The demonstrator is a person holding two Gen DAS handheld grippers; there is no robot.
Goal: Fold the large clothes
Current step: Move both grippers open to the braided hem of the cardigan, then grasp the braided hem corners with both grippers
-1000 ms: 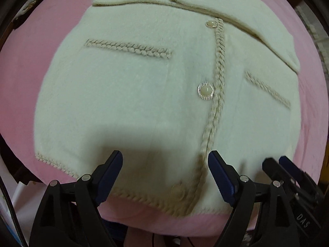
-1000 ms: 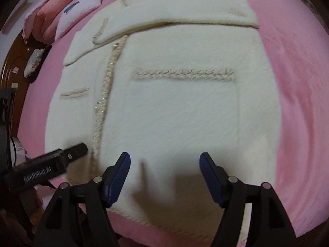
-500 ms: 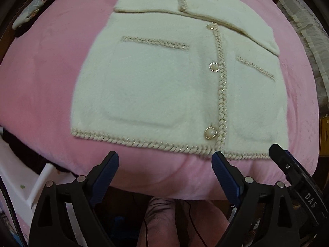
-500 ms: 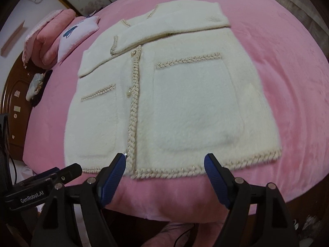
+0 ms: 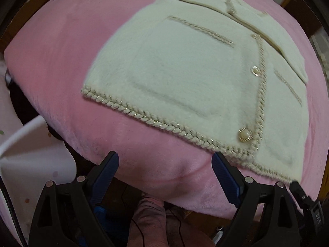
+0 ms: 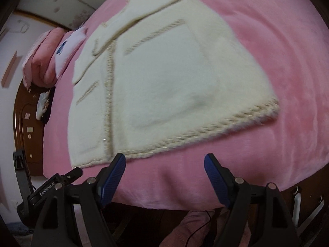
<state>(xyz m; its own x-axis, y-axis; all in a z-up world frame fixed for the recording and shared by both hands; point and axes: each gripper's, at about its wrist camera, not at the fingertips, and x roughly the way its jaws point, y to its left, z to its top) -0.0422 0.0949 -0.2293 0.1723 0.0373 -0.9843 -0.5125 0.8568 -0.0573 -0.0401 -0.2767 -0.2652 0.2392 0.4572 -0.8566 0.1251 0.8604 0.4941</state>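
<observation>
We see a bed under a pink plush blanket [image 5: 61, 65] filling most of both views. On it lies a cream cardigan [image 5: 185, 78], buttoned front up, sleeves folded across its chest; in the left wrist view it spreads from centre toward 2 o'clock, in the right wrist view [image 6: 164, 78] from centre toward 11 o'clock. Braided trim runs along its hem and placket, and a pearl-like button [image 5: 245, 134] sits near the hem corner. At 9 to 10 o'clock in the right wrist view pink pillows [image 6: 43, 61] rest by a dark wooden headboard [image 6: 26, 127].

The left gripper [image 5: 164, 170] hangs at 6 o'clock, jaws spread wide with nothing between them, off the hem. The right gripper [image 6: 164, 170] likewise stands released over bare blanket. Both have just been opening a little further.

Beside the right gripper, the other tool's body reads "GenRobot.AI" [image 6: 47, 190]; at 4 o'clock in the left view a tag reads "DAS" [image 5: 318, 218].
</observation>
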